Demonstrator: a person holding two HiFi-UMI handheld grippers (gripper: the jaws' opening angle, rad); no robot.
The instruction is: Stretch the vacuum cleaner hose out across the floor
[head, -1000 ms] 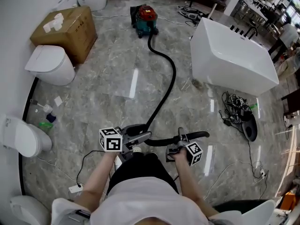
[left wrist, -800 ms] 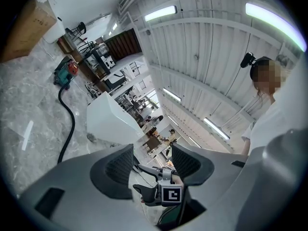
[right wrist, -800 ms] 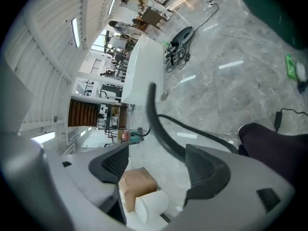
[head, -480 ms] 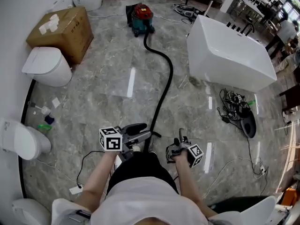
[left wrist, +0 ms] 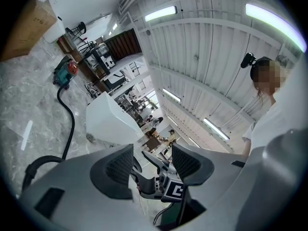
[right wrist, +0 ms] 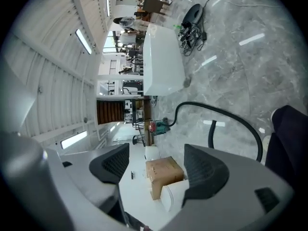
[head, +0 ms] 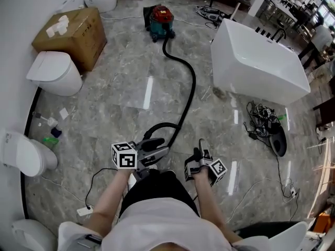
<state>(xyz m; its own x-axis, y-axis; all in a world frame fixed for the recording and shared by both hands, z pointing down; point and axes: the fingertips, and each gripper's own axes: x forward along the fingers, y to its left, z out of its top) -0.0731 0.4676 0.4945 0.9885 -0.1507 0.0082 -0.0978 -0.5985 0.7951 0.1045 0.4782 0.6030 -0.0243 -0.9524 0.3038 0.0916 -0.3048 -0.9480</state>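
Hose [head: 194, 82] is trailing from the vacuum [head: 160, 18] across the floor [head: 120, 77] and looping beside the empty, half-spread left tongs [head: 161, 147], while the right tongs [head: 199, 153], having just been opening wide, are holding nothing, leaving that loop unstraightened.

Grey marble floor [head: 120, 88] filling frame. Vacuum cleaner [head: 160, 21] sitting top centre; black hose [head: 192, 88] trailing down middle, looping at lower centre. Cardboard box [head: 70, 33] and toilets [head: 54, 73] lining left edge. White bathtub [head: 260, 64] standing upper right, cable tangle [head: 261, 120] lying below it.
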